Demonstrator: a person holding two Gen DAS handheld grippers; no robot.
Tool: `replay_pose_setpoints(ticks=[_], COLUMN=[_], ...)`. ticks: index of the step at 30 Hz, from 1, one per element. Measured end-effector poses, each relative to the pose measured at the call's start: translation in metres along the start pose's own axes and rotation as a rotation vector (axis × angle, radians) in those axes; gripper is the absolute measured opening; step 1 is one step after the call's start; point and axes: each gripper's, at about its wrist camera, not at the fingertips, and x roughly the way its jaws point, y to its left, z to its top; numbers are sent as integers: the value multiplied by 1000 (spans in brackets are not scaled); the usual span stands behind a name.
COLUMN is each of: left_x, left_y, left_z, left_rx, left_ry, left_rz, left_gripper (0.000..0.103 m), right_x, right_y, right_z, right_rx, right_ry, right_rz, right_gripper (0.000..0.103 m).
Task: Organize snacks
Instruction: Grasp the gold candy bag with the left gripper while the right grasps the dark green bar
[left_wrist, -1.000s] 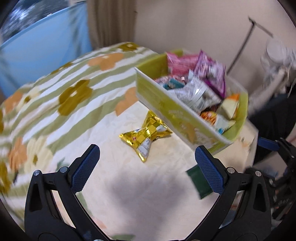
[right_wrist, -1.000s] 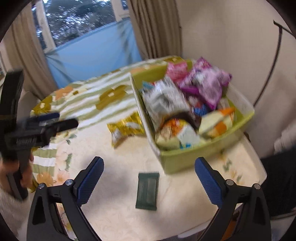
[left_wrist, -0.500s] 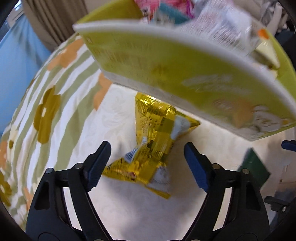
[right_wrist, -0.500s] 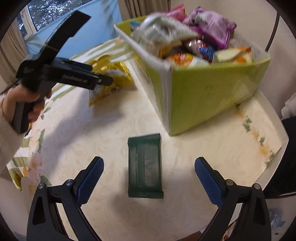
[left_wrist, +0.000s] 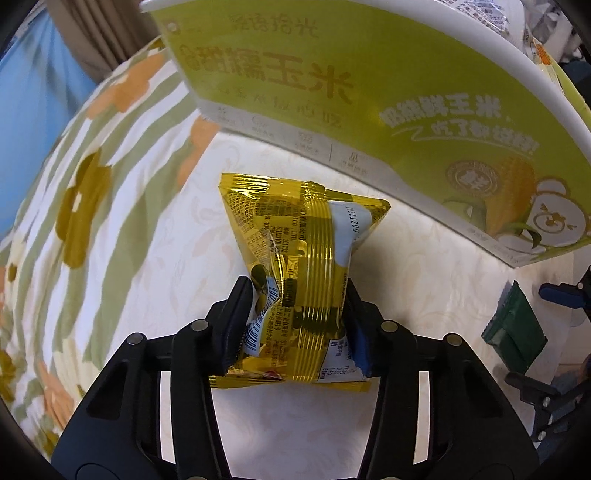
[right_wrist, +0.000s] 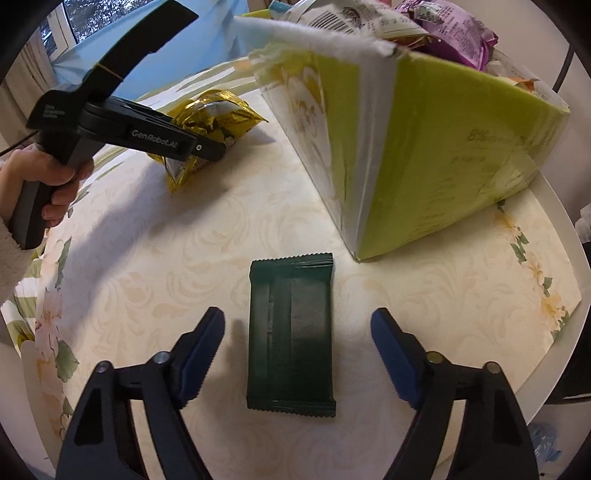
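A crinkled gold snack packet (left_wrist: 295, 258) lies on the table beside the green cardboard box (left_wrist: 369, 92). My left gripper (left_wrist: 297, 325) is shut on the packet's near end; the right wrist view shows the same gold packet (right_wrist: 210, 122) pinched by the left gripper (right_wrist: 218, 147), held by a hand (right_wrist: 48, 177). A flat dark green packet (right_wrist: 291, 332) lies on the table between the blue pads of my right gripper (right_wrist: 297, 354). Those jaws are closing, with gaps still showing on both sides of the packet. The green box (right_wrist: 424, 147) is piled with several snack bags.
The table has a cream patterned cloth (right_wrist: 166, 258) and a rounded white edge (right_wrist: 565, 295) at the right. A green-striped flowered cloth (left_wrist: 74, 184) covers the far left part. The dark green packet (left_wrist: 513, 325) and the right gripper's tips (left_wrist: 561, 291) show at the left view's right edge.
Both grippers came down to the table. The left one closed on the gold packet's near end. The right one narrowed its jaws around the dark green packet.
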Motion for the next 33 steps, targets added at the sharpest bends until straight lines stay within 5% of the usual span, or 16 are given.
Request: replay_pose_setpoints(ticks=[13,19,26,33], left_x=[-30,-42,-65,-129], left_y=[-11,-18,-22,-30], left_z=[-88,-122,-159,-162], left_rx=[-220,-328,-483,-574], left_ry=[2,-1,-25,-140], left_rz=[9,20,8,20], left_gripper=[44,44,43,43], right_x=[6,6,-2,-42], right_y=[10,18,26,37], right_z=[-8,-9,-5,15], right_rx=[-93,-141,-167,-197], right_ry=[-7,-21,-33,-107], right_rz=[-35,-28,7,82], right_gripper=[61,41,41,41])
